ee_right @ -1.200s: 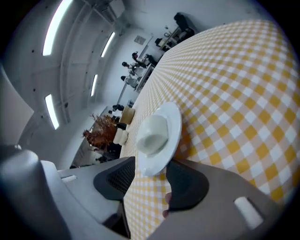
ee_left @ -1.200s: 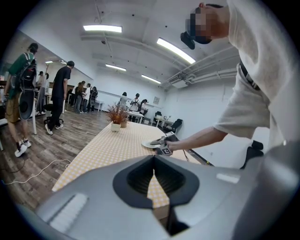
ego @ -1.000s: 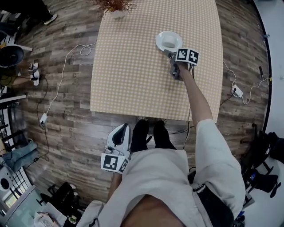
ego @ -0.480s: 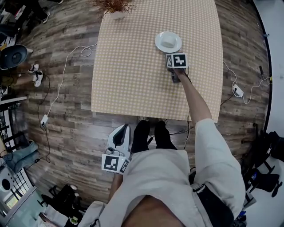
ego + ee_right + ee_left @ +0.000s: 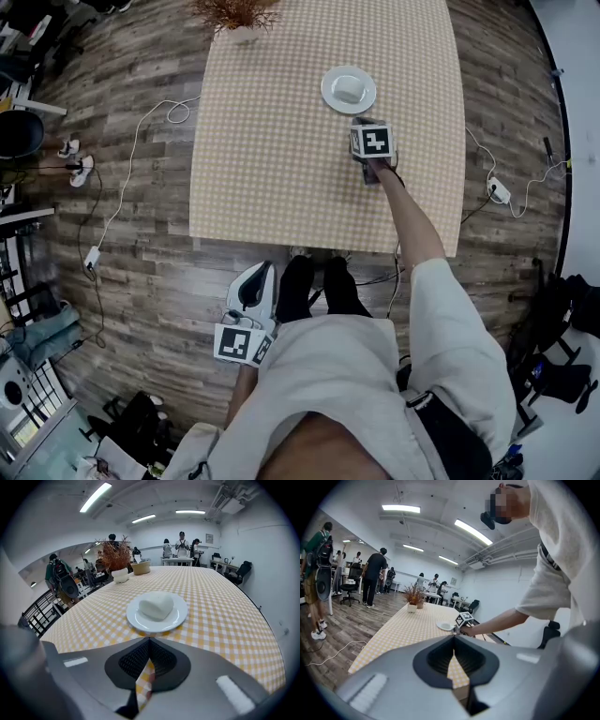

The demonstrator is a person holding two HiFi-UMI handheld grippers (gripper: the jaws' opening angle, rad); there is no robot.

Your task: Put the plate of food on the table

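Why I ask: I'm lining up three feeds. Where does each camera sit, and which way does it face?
Head view: on the person's head, looking steeply down at the table; torso, shoes, outstretched right arm show.
Left gripper view: on the left gripper, held low off the table's near edge, looking along it; shut jaws, the right arm show.
Right gripper view: on the right gripper, low over the table, facing the plate; shut, empty jaws show.
Shared: all three show the plate.

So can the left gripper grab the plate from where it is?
Probably not. The left gripper hangs low by the person's leg, off the near edge of the table, and the plate sits far across it. Distance is the problem: the arm would have to lift and reach.
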